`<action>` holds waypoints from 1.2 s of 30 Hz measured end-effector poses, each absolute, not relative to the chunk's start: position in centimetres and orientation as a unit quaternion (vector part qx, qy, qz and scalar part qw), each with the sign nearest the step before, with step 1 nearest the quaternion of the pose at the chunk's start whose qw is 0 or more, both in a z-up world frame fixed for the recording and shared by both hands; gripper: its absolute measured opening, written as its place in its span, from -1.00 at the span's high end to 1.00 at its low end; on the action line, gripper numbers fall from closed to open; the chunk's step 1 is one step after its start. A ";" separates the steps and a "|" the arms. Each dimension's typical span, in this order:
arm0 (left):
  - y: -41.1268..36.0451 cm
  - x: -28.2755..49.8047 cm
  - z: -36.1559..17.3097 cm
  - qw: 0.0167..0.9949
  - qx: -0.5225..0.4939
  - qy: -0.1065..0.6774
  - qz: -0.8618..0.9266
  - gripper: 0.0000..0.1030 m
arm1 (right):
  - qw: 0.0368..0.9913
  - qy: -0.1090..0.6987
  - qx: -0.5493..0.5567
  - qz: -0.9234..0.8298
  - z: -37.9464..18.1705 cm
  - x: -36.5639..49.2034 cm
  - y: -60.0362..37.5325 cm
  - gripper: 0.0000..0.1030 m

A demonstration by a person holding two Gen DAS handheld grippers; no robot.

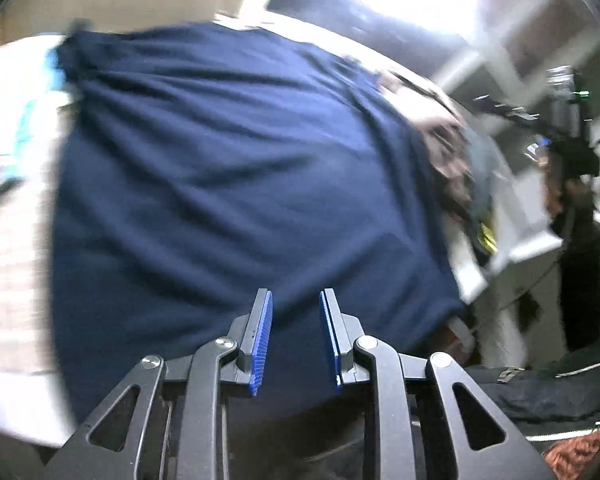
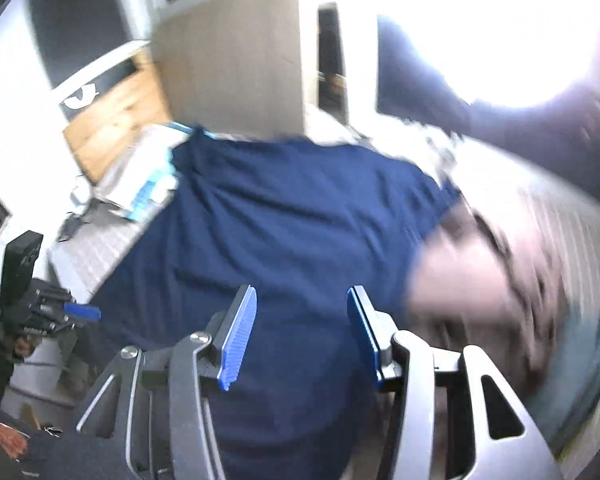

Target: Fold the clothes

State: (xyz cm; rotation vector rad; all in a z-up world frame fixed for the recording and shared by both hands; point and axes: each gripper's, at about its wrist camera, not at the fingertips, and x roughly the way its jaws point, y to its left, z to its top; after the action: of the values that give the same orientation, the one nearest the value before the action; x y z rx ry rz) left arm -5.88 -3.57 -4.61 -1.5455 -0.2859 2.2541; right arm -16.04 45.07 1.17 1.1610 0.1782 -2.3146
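A navy blue garment (image 1: 228, 184) lies spread flat with soft creases on a light checked surface (image 1: 12, 240). My left gripper (image 1: 295, 294) hovers over its near edge, open, with nothing between its blue pads. In the right wrist view the same garment (image 2: 284, 240) fills the middle, and my right gripper (image 2: 302, 289) hangs above it, open wider and also empty. One of the left gripper's blue pads (image 2: 82, 312) shows at the left of that view, beside the garment's left edge. Both views are blurred.
A heap of patterned clothes (image 1: 452, 168) lies against the garment's right side, blurred in the right wrist view (image 2: 480, 280). A blue and white item (image 1: 24, 132) lies at its far left corner. Dark clothing (image 1: 540, 392) lies near right. A cardboard box (image 2: 228, 60) stands behind.
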 end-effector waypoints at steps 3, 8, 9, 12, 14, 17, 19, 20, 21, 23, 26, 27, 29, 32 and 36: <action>-9.0 -7.4 -3.2 0.146 -0.542 -0.088 0.823 0.51 | 0.304 0.108 0.403 -0.856 3.5 -20.3 39.5 0.09; -14.2 -14.9 -1.3 0.139 -0.515 -0.018 0.846 0.49 | 0.322 0.159 0.384 -0.851 2.6 -26.1 27.3 0.09; -14.8 -16.9 -1.1 0.146 -0.508 -0.001 0.849 0.48 | 0.321 0.163 0.390 -0.847 1.8 -27.2 24.9 0.09; -16.0 -23.1 -1.0 0.157 -0.498 0.047 0.851 0.45 | 0.317 0.155 0.416 -0.838 -0.5 -30.2 19.3 0.09; -16.4 -26.5 -1.5 0.161 -0.496 0.079 0.850 0.45 | 0.312 0.140 0.437 -0.832 -1.8 -32.0 16.6 0.09; -16.8 -30.7 -2.6 0.165 -0.487 0.125 0.849 0.45 | 0.316 0.141 0.449 -0.824 -3.0 -33.7 14.6 0.09; -17.0 -32.8 -3.8 0.170 -0.483 0.150 0.846 0.45 | 0.322 0.158 0.451 -0.817 -3.4 -34.9 13.3 0.09; -17.0 -33.8 -4.5 0.173 -0.487 0.153 0.842 0.45 | 0.325 0.170 0.451 -0.814 -3.6 -35.5 12.6 0.09; -17.2 -34.6 -5.2 0.176 -0.494 0.149 0.838 0.45 | 0.329 0.178 0.450 -0.811 -3.9 -36.5 11.8 0.09; -17.3 -36.1 -6.6 0.180 -0.503 0.143 0.833 0.45 | 0.343 0.180 0.451 -0.804 -4.4 -38.3 10.7 0.09; -17.6 -37.8 -8.0 0.182 -0.510 0.129 0.831 0.45 | 0.361 0.196 0.441 -0.798 -5.8 -41.1 8.6 0.09; -17.9 -38.2 -8.5 0.183 -0.516 0.122 0.828 0.45 | 0.366 0.213 0.435 -0.795 -6.8 -42.1 7.8 0.09; -18.1 -38.9 -9.4 0.174 -0.523 0.129 0.824 0.45 | 0.376 0.240 0.434 -0.782 -9.0 -43.9 5.9 0.09; -18.8 -39.5 -10.0 0.166 -0.527 0.120 0.825 0.45 | 0.413 0.249 0.450 -0.751 -12.4 -46.4 3.5 0.09; -19.4 -39.6 -9.9 0.164 -0.526 0.109 0.827 0.45 | 0.477 0.221 0.456 -0.718 -14.5 -48.4 0.4 0.09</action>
State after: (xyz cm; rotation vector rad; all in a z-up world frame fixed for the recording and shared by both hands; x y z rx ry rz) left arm -39.63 -19.40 -9.95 -1.5002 0.3110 2.3576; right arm -48.37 0.44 -14.51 1.1134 0.5394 -1.7548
